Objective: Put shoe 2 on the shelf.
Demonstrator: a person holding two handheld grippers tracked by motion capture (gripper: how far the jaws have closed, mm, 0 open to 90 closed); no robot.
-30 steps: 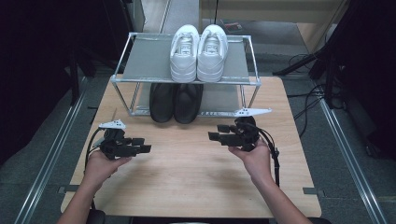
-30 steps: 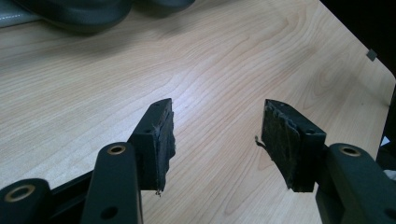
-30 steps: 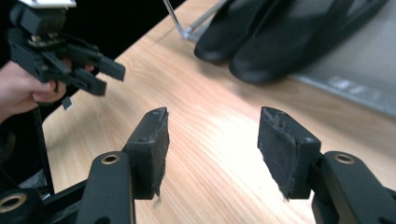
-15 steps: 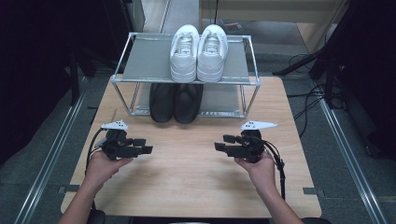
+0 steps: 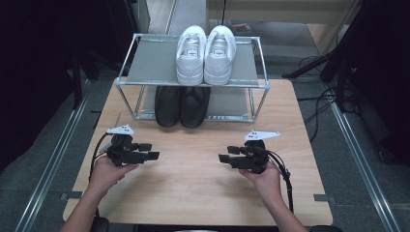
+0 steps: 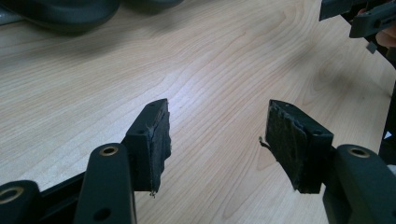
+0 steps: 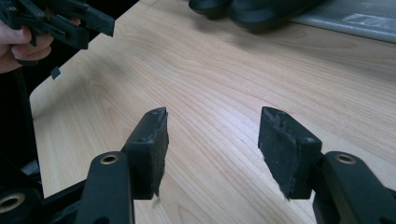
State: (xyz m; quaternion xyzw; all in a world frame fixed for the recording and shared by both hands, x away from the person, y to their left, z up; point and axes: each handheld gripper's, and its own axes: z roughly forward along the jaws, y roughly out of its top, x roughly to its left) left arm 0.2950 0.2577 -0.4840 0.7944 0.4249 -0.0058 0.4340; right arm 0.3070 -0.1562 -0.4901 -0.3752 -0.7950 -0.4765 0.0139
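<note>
both hand-held black two-jaw grippers hover low over the pale wooden table (image 5: 193, 193), the left gripper (image 5: 149, 151) with jaws that have just been opening and now stand wide with nothing between them, the right gripper (image 5: 224, 154) likewise spread and empty. this looks like a rest between steps. the nearest things, the pair of black leather shoes (image 5: 182, 105), sit on the lower tier of the grey metal-frame shoe rack (image 5: 145, 58), under the pair of white sneakers (image 5: 206, 53); a next move would call for reaching forward. dark floor and cables surround the table.

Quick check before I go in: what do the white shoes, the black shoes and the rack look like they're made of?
White shoes: likely smooth leather or synthetic, matte, with stitched panels. Black shoes: probably leather-like, with a dull sheen. Rack: bright metal tube frame, glinting, with grey shelves that look like fine mesh or sheet; too small to tell which.
</note>
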